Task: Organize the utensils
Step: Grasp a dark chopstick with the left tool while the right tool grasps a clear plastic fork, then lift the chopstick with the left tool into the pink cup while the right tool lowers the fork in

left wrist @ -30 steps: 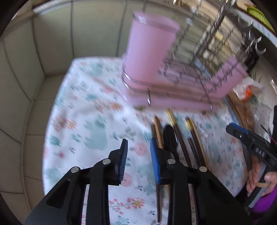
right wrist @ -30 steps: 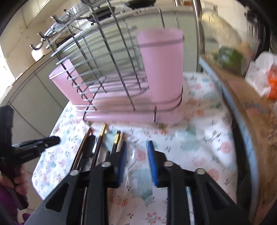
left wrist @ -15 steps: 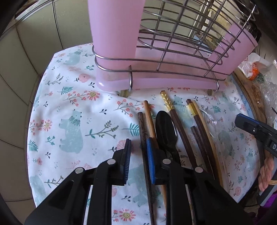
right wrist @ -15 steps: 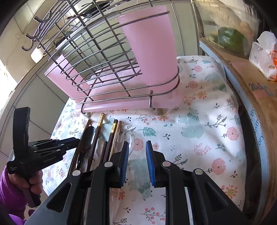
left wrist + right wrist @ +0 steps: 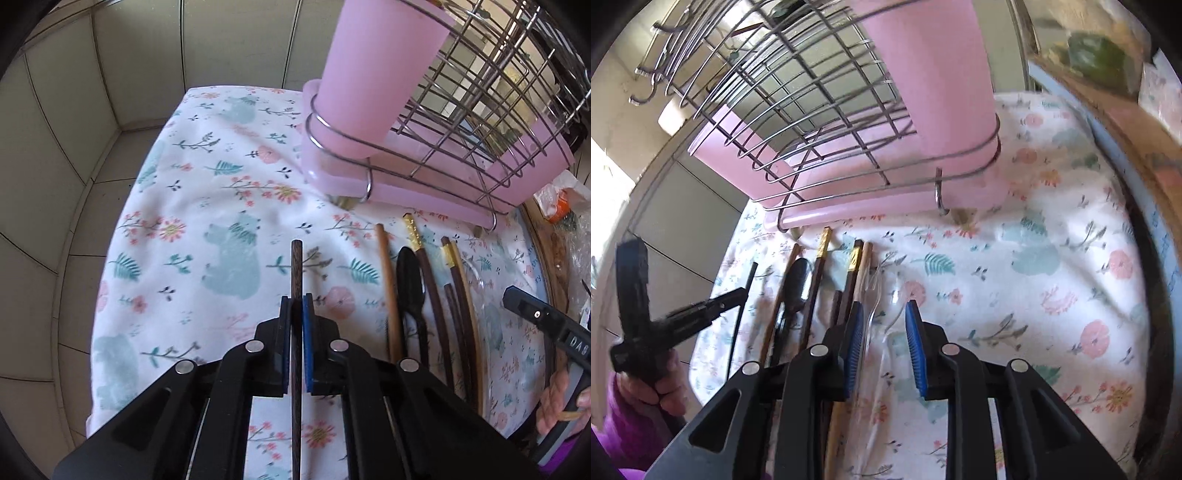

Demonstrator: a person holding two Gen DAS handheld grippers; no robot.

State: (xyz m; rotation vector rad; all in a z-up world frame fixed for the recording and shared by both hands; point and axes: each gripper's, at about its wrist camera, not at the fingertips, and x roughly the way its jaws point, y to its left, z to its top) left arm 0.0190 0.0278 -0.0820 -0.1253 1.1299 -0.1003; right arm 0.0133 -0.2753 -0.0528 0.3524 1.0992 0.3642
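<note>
My left gripper (image 5: 296,302) is shut on a dark wooden chopstick (image 5: 296,273) and holds it above the floral cloth, left of the row of utensils. It shows in the right wrist view too (image 5: 742,291). Several chopsticks (image 5: 428,273) and a black spoon (image 5: 408,273) lie side by side on the cloth. My right gripper (image 5: 882,314) is open over a clear plastic fork (image 5: 873,302) and a clear spoon beside the chopsticks (image 5: 820,266). A pink cup (image 5: 373,77) stands in the wire rack's ring holder; it shows in the right wrist view (image 5: 934,74).
The wire dish rack (image 5: 480,110) on a pink tray (image 5: 849,214) stands behind the utensils. The floral cloth (image 5: 207,206) covers the counter, with tiled wall (image 5: 74,110) to the left. A wooden board edge (image 5: 1137,155) and bags lie to the right.
My left gripper closed on a dark chopstick from the row and lifted it to the left. My right gripper moved closer over the clear fork and opened a little wider.
</note>
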